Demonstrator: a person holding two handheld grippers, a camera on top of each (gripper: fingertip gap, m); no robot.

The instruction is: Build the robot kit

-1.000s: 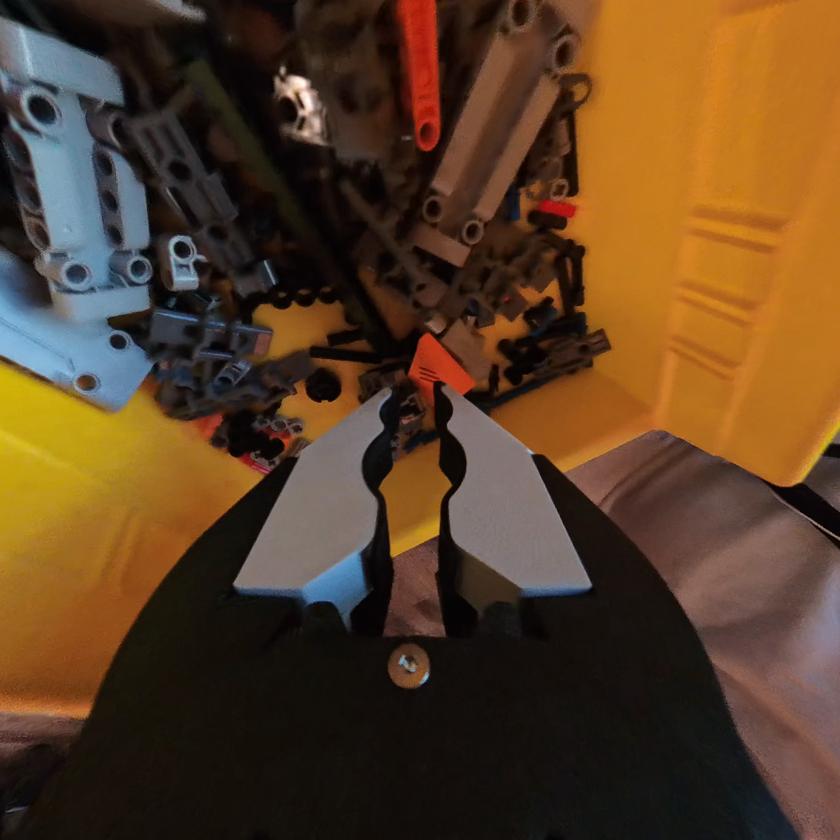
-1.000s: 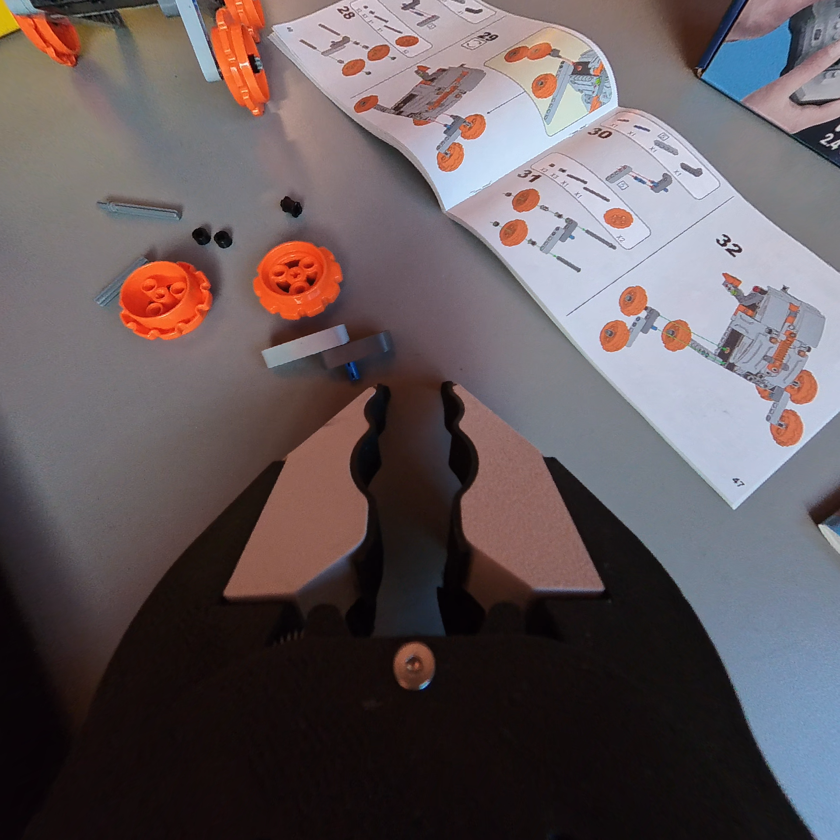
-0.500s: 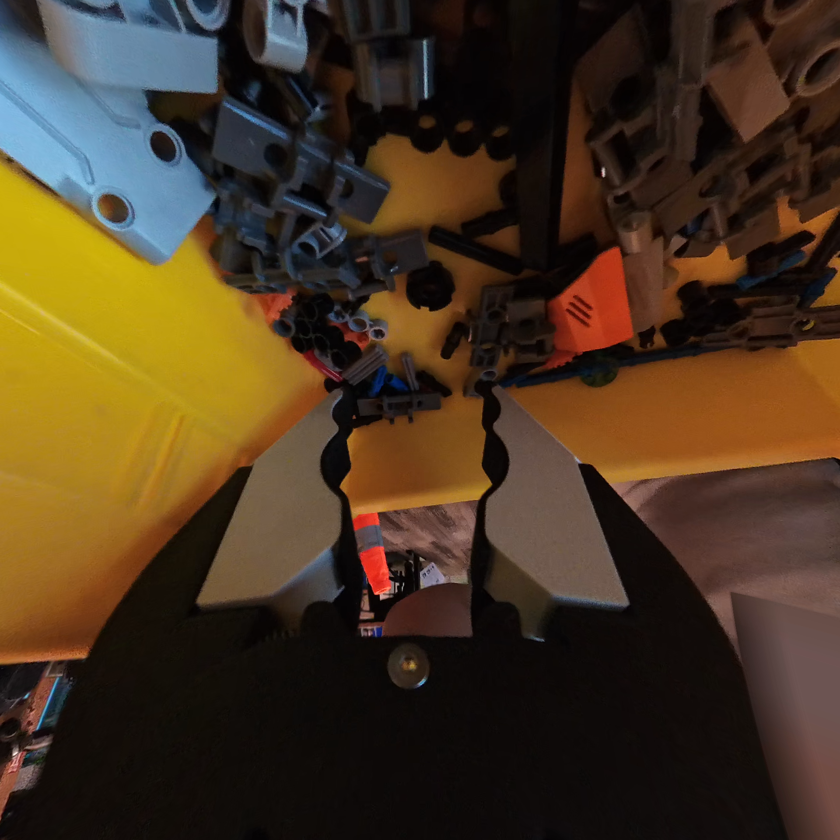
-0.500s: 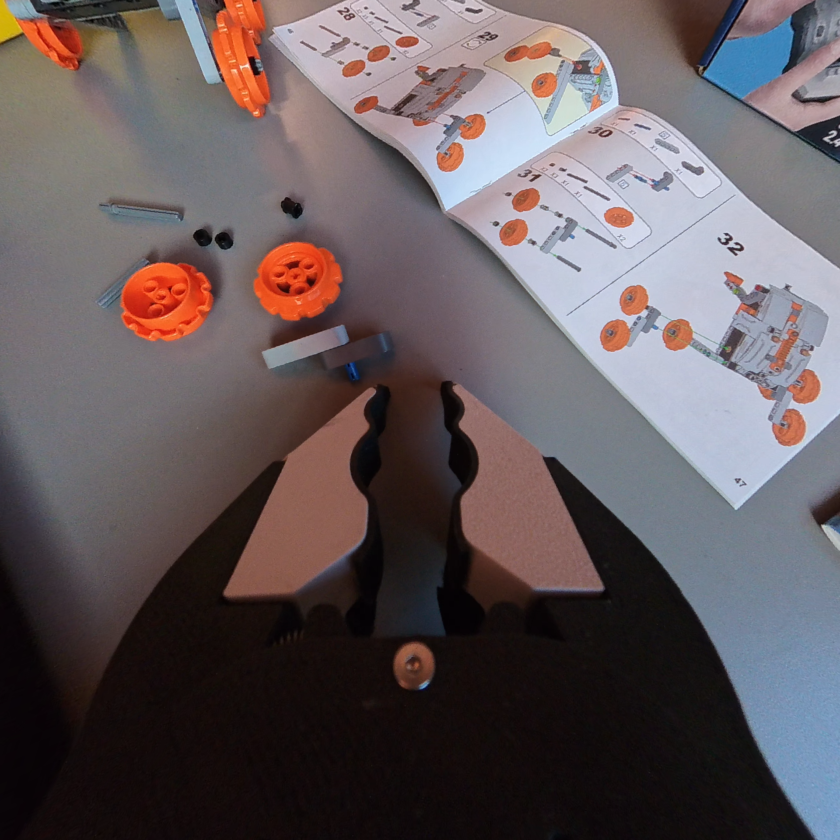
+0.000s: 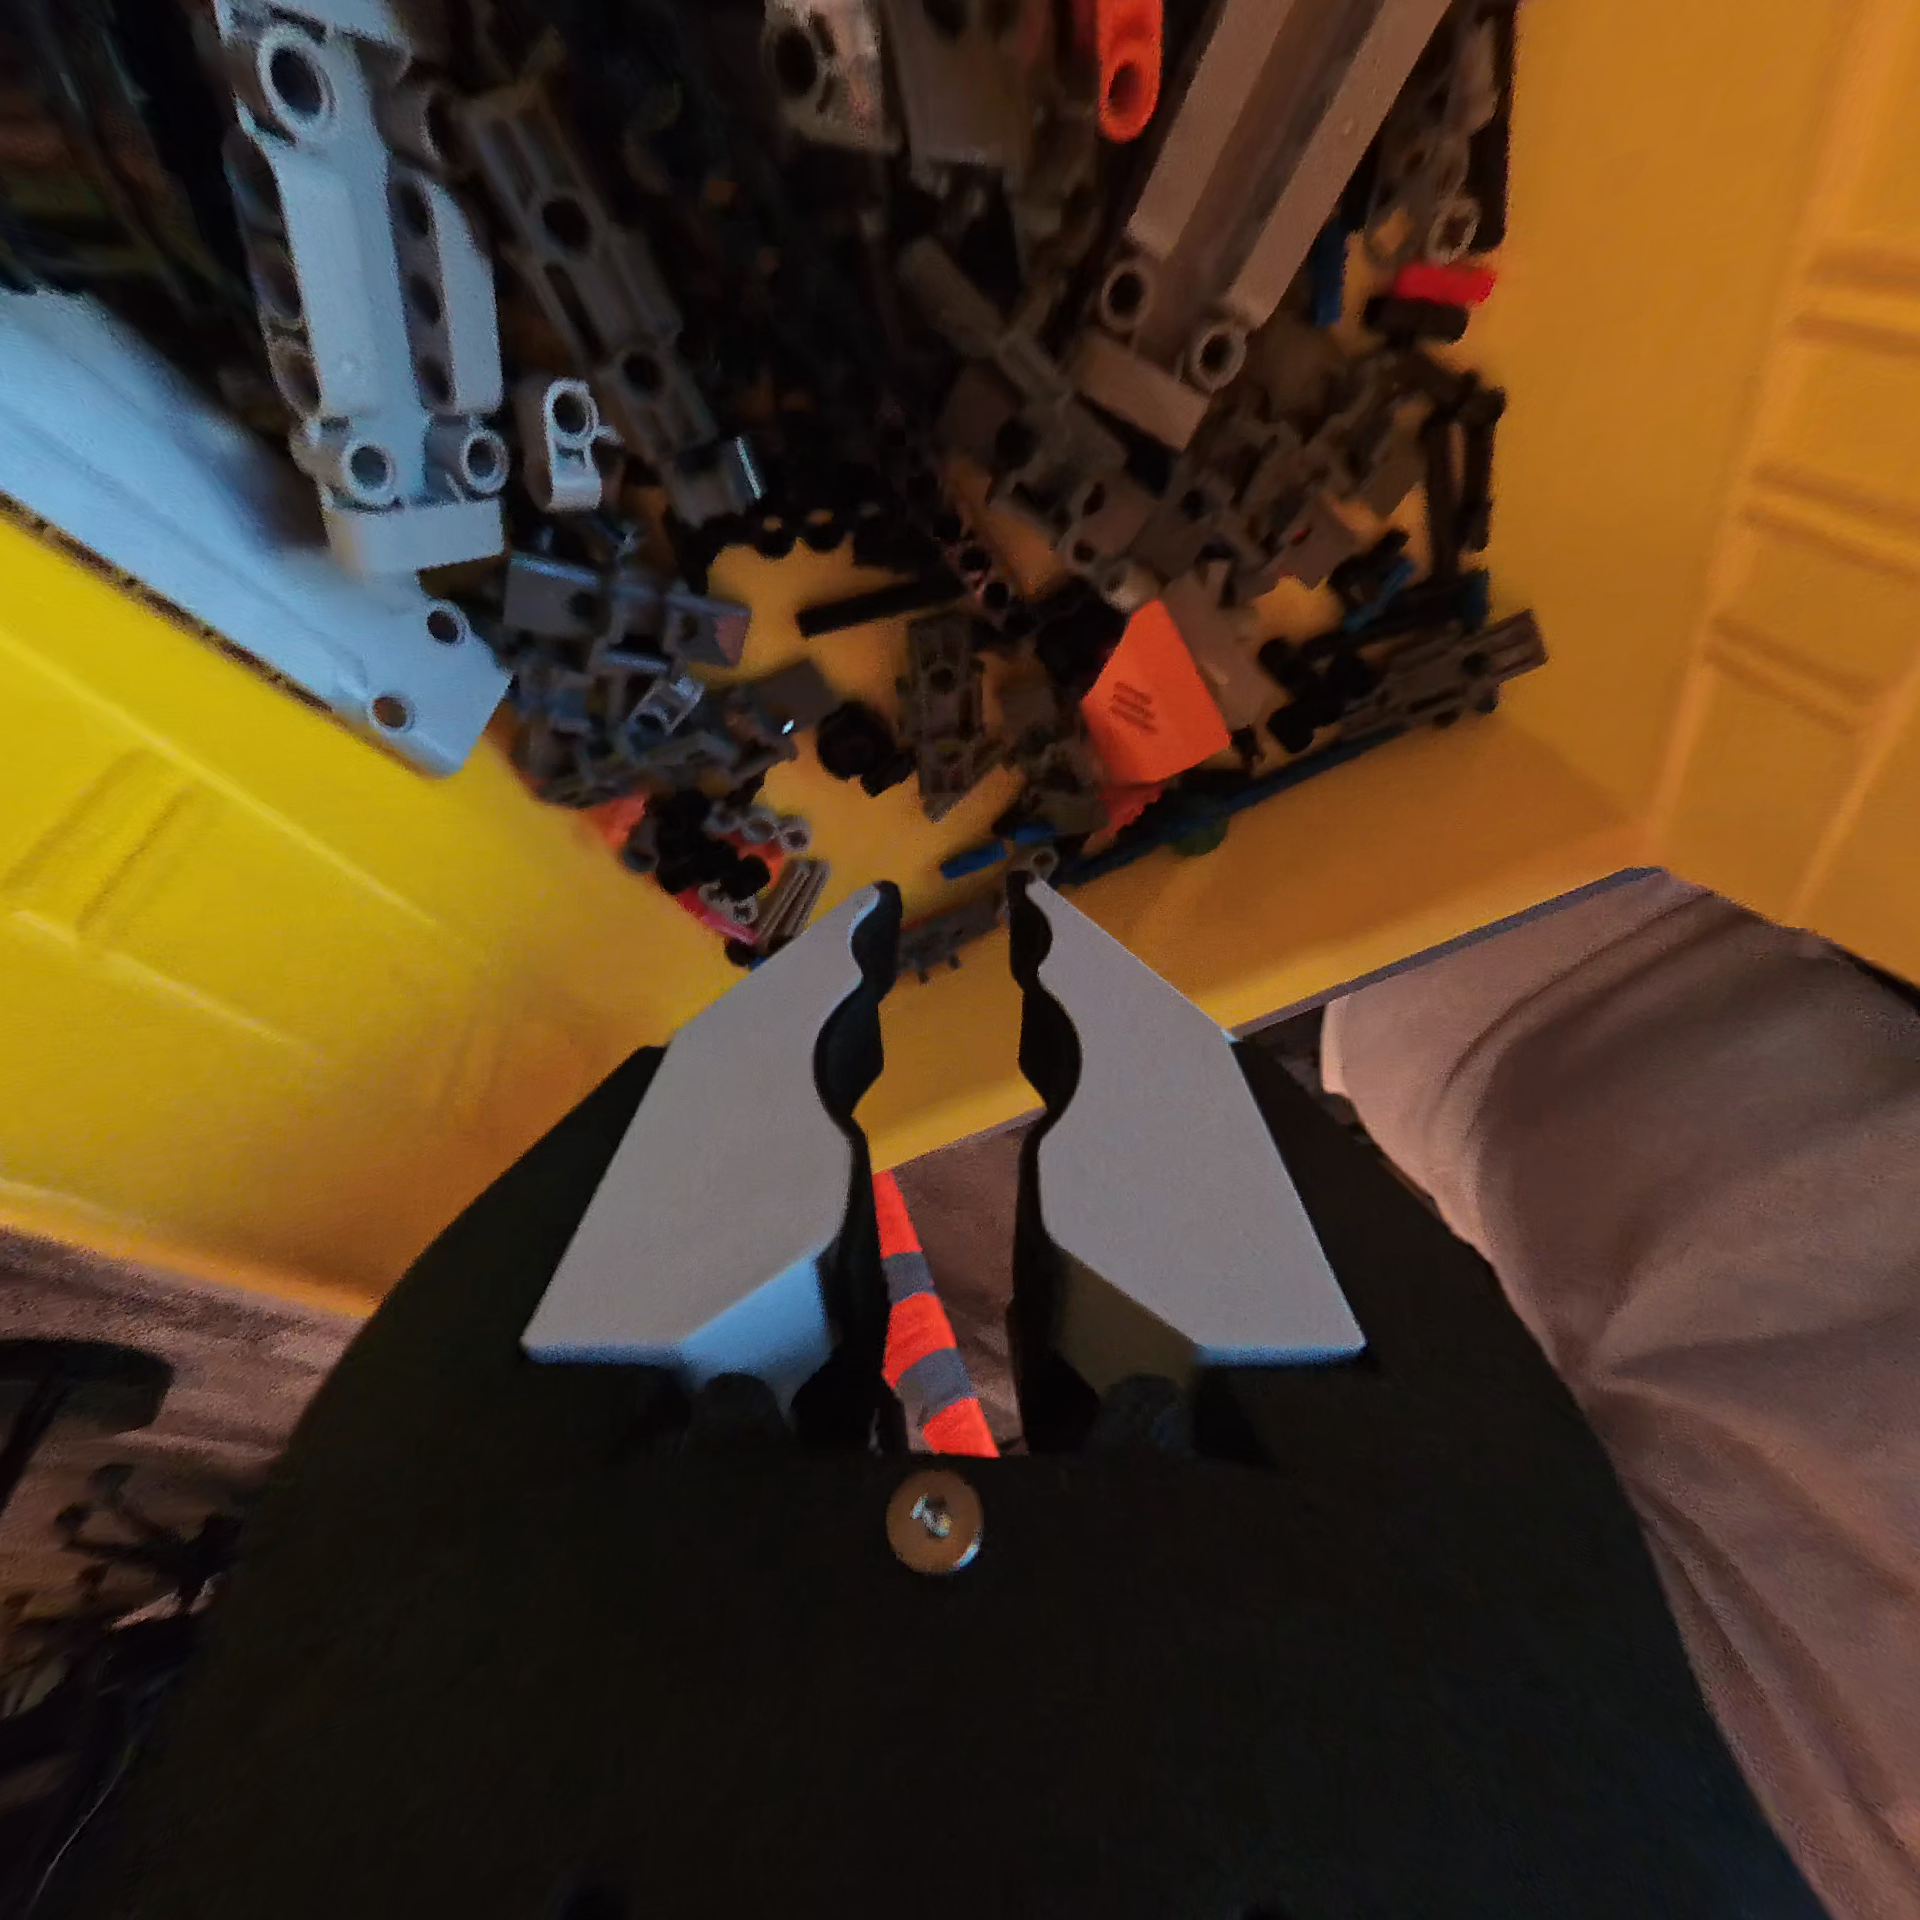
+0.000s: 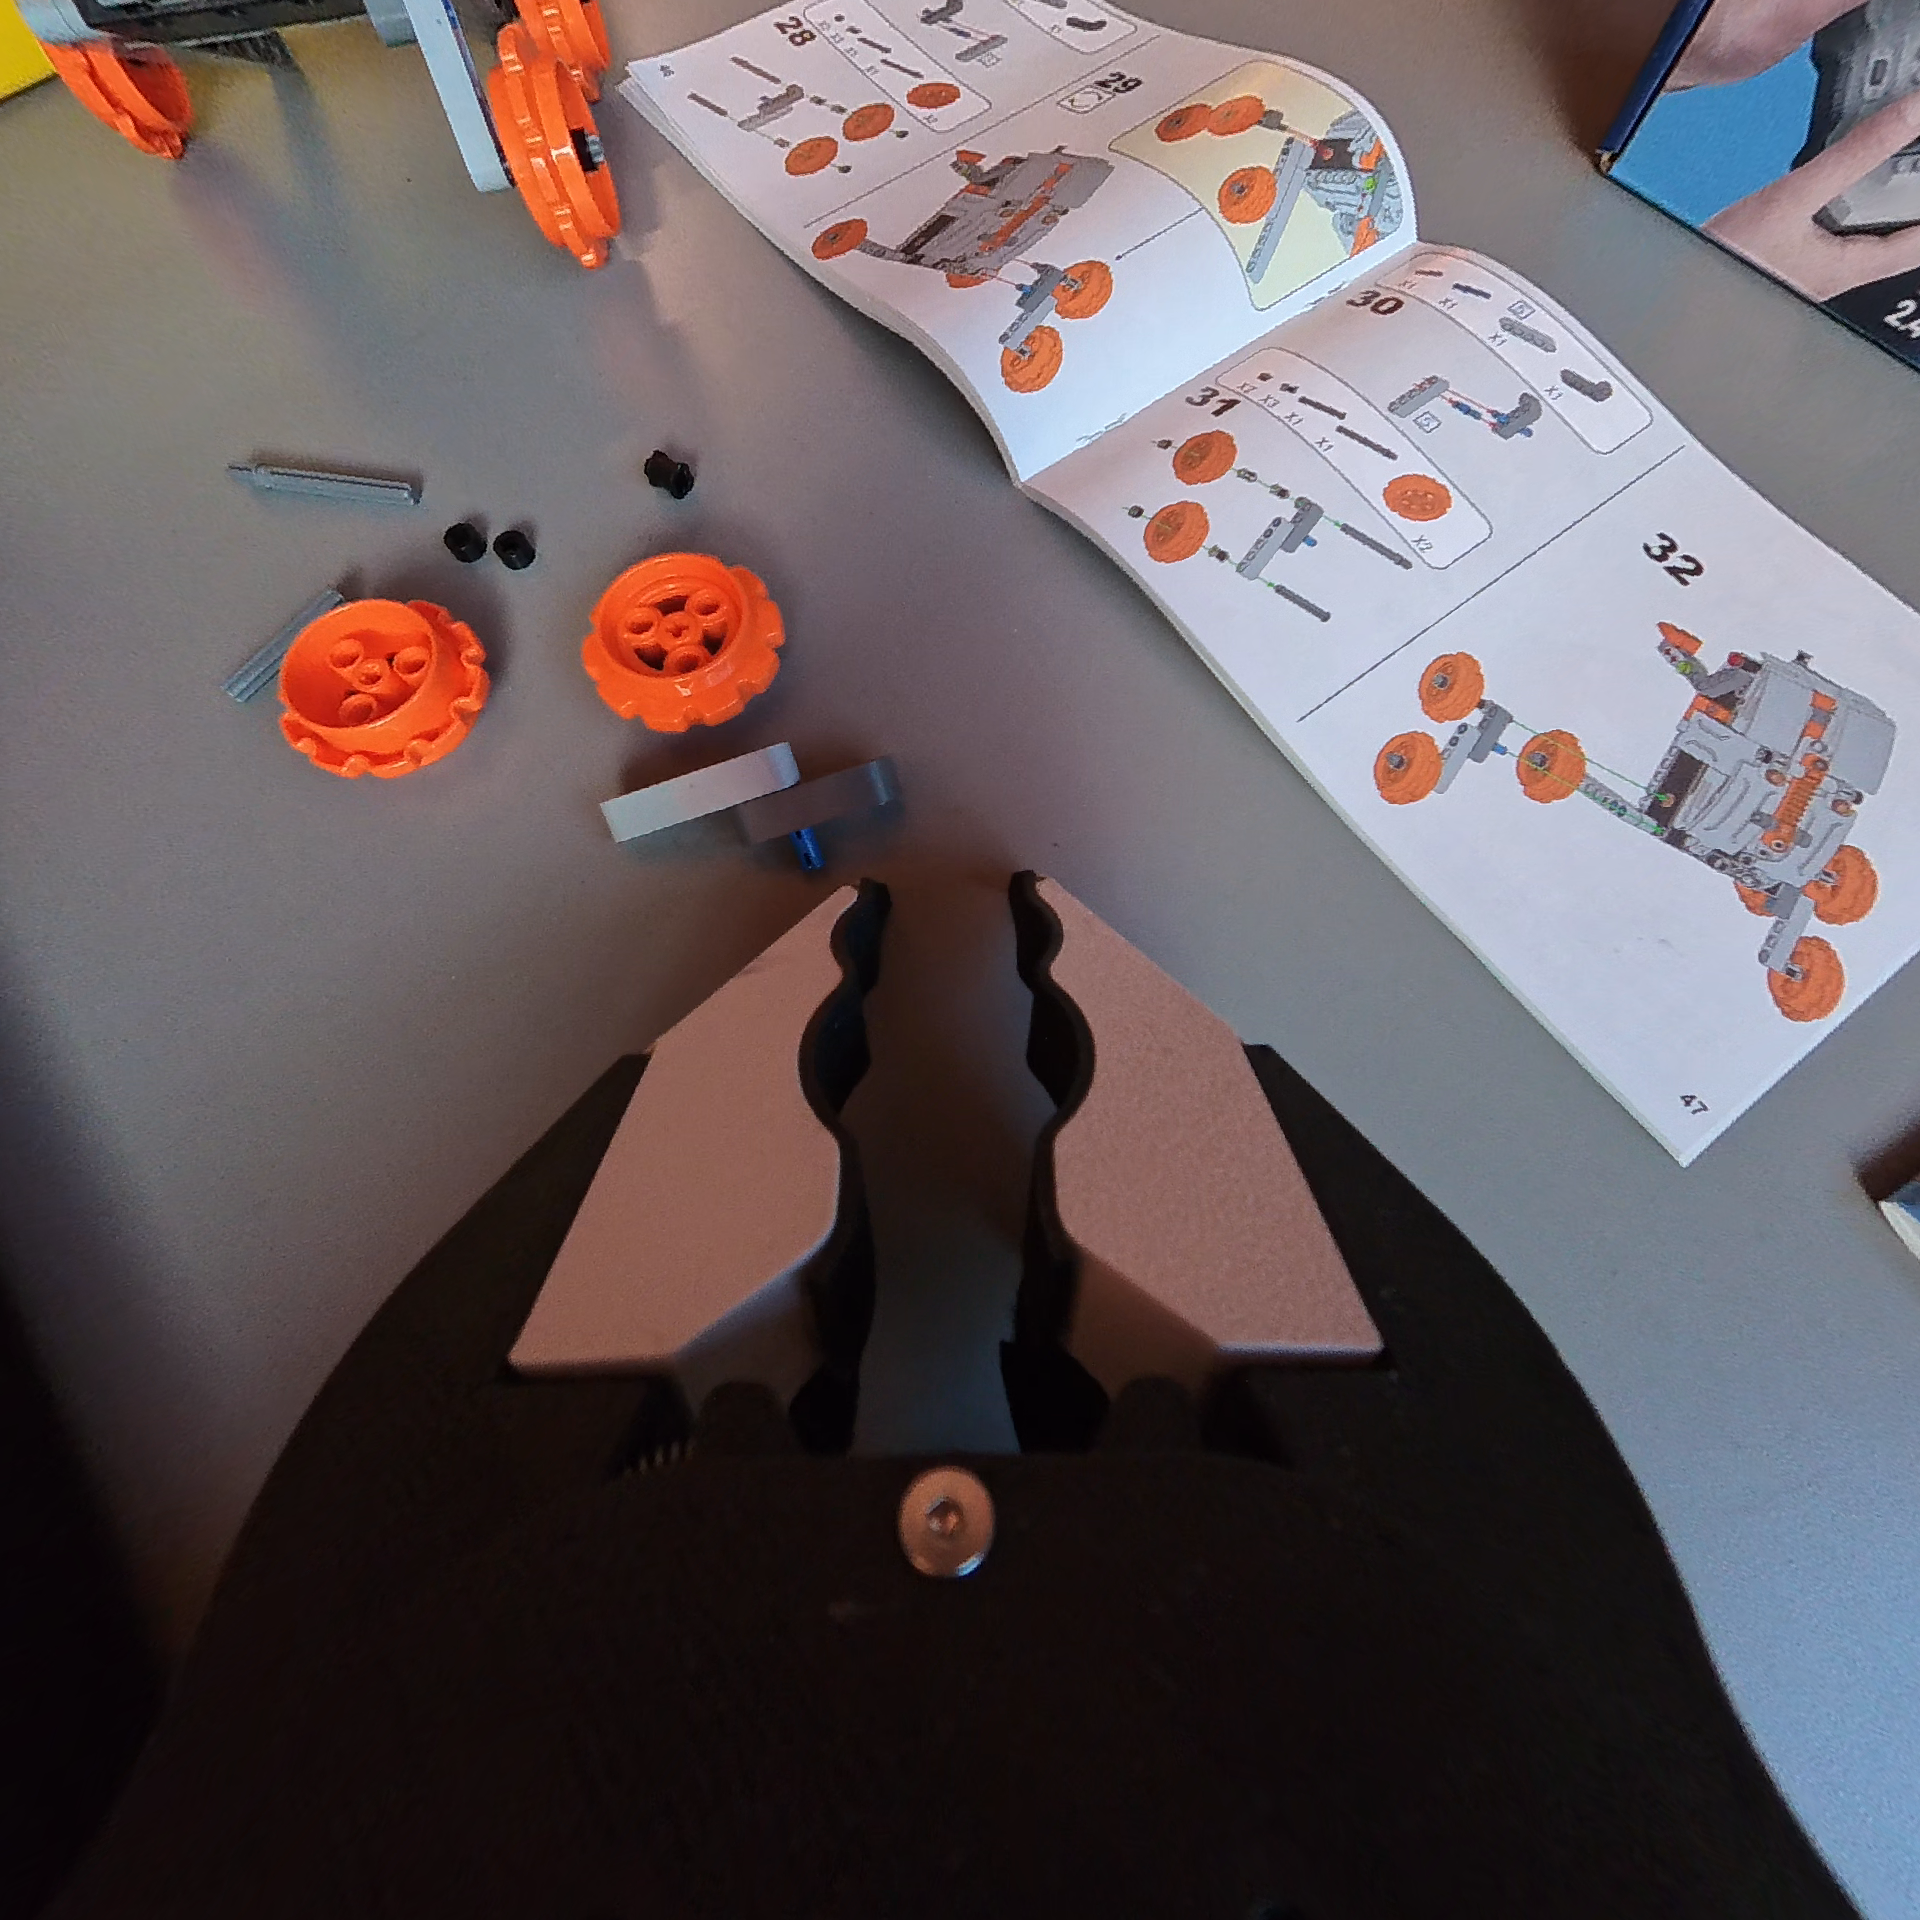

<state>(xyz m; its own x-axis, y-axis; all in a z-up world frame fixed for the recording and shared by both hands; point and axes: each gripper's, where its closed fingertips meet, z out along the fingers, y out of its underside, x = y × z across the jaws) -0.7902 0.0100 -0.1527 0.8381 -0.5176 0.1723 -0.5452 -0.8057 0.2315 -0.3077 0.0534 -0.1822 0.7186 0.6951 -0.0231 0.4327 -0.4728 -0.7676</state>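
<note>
In the left wrist view, the left gripper (image 5: 954, 896) is hovering over the yellow bin (image 5: 260, 987) with its jaws slightly spread and nothing between them, nearest a small dark connector piece (image 5: 940, 935) at the heap's edge. The hard plastic pieces (image 5: 935, 468) look light, stiff and slick.

In the right wrist view, the right gripper (image 6: 948, 891) is hanging parted and empty above the grey table (image 6: 260, 1039), just short of two joined grey beams (image 6: 748, 795). Two ridged orange wheels (image 6: 681, 641) are lying beyond, beside an open instruction booklet (image 6: 1351, 499).

Grey tabletop (image 6: 1039, 644), matte, warm side light; soft shadow along left edge.
</note>
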